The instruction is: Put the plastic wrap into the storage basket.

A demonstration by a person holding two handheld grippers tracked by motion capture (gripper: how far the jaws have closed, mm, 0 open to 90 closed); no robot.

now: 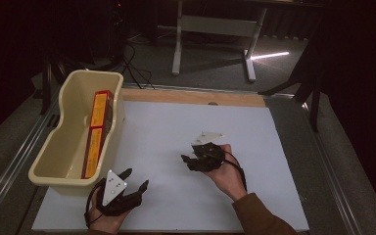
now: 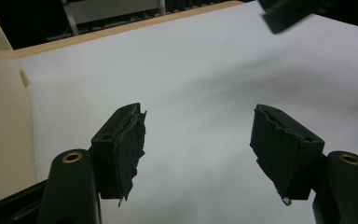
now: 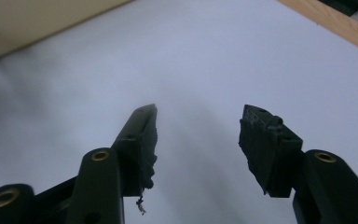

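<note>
A cream plastic tub (image 1: 68, 169) stands at the left of the white sheet (image 1: 176, 127), with a red and yellow box (image 1: 98, 129) lying along its right inner wall. My left gripper (image 1: 137, 178) rests near the front edge just right of the tub, jaws open and empty; the tub's wall (image 2: 2, 126) shows at the left of the left gripper view. My right gripper (image 1: 187, 160) sits mid-table, pointing left toward the tub, open with nothing between its pads (image 3: 144, 144). Its tip (image 2: 284, 14) appears at the top of the left gripper view.
A wooden strip (image 1: 191, 97) runs along the far edge of the table. Beyond it stand a white table frame (image 1: 215, 29) and cables on the floor. Bare white sheet (image 3: 205, 60) lies ahead of both grippers.
</note>
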